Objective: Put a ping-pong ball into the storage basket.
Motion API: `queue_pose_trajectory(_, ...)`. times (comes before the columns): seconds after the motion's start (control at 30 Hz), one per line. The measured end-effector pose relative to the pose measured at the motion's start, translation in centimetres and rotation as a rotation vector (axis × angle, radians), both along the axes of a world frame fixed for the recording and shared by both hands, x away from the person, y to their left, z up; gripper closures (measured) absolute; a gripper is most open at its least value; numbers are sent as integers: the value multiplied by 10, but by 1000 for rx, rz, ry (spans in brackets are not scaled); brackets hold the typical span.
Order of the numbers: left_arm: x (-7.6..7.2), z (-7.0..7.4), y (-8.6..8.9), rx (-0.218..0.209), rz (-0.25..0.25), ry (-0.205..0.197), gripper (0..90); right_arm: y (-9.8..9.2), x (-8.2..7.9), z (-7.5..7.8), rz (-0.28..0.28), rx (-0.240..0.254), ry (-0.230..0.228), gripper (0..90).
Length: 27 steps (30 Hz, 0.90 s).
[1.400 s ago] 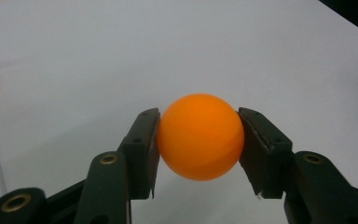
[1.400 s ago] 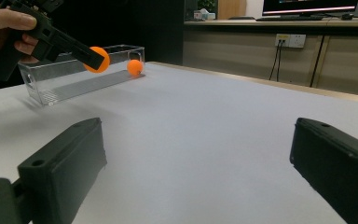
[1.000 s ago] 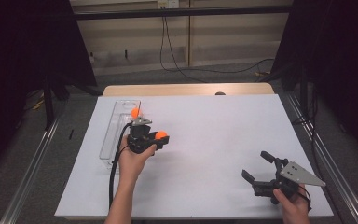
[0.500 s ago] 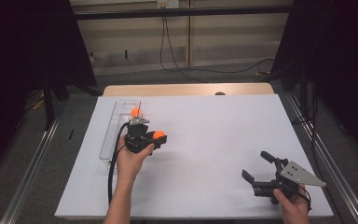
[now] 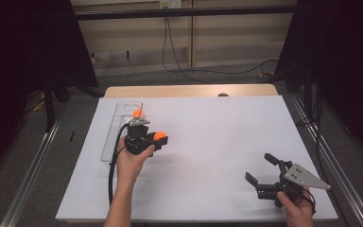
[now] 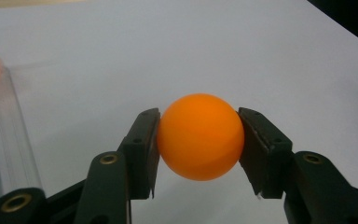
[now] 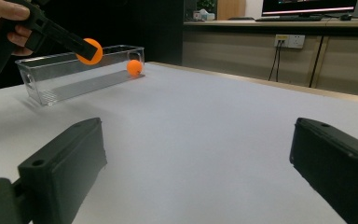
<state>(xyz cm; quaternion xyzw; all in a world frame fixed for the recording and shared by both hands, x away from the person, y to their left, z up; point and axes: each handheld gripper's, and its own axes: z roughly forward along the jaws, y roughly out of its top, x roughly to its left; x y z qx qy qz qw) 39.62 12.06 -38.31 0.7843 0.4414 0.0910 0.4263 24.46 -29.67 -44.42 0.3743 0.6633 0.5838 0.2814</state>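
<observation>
1. The left gripper [image 5: 155, 138], left of centre in the high view, is clamped on an orange ball [image 6: 200, 136]; in the left gripper view both pads press its sides and it hangs clear of the white table [image 5: 217, 142].
2. The clear tray [image 5: 115, 132] lies just to the frame-left of that gripper. It is a long narrow box whose long axis runs from the lower left up toward the top of the high view.
3. A second ball [image 5: 137, 113] already sits at the tray's far end; in the right gripper view it rests against the end wall [image 7: 134, 68].
4. Judging from this, the coming move is a short carry to frame-left, over the tray's near long wall, then a release. The held ball lies just beside that wall, and the right gripper view suggests it is already about level with the rim.
5. The left hand is by far the nearer. The right gripper [image 5: 264, 175] sits well apart at the lower right, jaws spread wide with nothing between them.
6. Room: the near stretch of the tray looks free, so a drop there should avoid the second ball. The tray's thin walls are the one edge to clear; the table to the right is bare.
</observation>
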Motion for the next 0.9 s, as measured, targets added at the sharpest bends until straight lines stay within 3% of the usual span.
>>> queue_pose_trajectory(0.9, -1, 5, 9, -11, 20, -6, 508, -1, -1, 1, 0, -4, -6, 29)
